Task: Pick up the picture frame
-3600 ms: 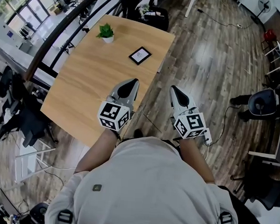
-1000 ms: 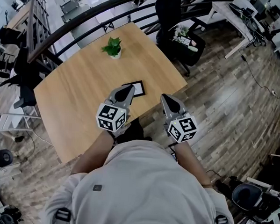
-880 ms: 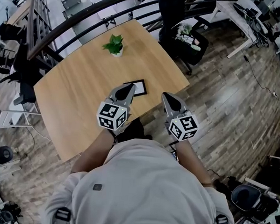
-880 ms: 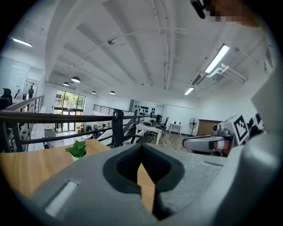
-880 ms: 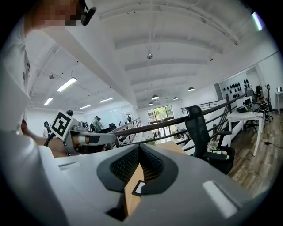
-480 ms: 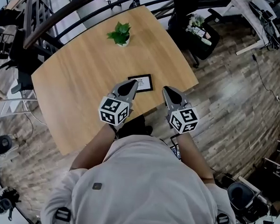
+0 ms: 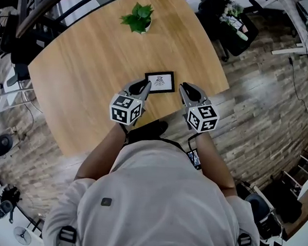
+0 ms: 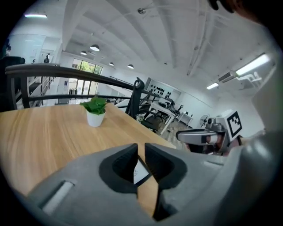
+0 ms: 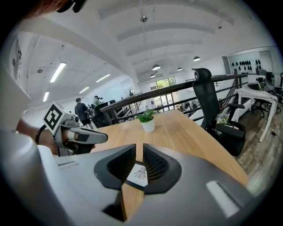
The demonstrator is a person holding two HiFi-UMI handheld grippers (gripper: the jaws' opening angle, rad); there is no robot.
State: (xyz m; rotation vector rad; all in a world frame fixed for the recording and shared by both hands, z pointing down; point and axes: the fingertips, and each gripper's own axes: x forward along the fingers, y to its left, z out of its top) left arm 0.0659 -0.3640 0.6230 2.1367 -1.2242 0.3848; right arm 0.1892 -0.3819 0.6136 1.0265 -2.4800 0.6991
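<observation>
A small black picture frame [image 7: 160, 82] with a white print lies flat on the wooden table [image 7: 90, 60], close to its near edge. My left gripper [image 7: 141, 88] hangs just left of the frame's near corner. My right gripper [image 7: 186, 92] hangs just right of it. Both point forward and down, and their jaws are opening with nothing between them. In the left gripper view the jaws [image 8: 141, 150] stand a slit apart, and the frame [image 8: 140, 173] shows through the gap. In the right gripper view the gripper [image 9: 139, 150] has the frame [image 9: 139, 173] right below its tips.
A small potted plant [image 7: 139, 17] stands at the table's far side. A black office chair [image 7: 234, 24] stands beyond the table's right corner, and a dark railing [image 8: 66, 73] runs behind the table. Plank floor lies to the right of the table's edge.
Both grippers have come down and forward over the table's near edge and now flank the picture frame. The table looks closer in the head view.
</observation>
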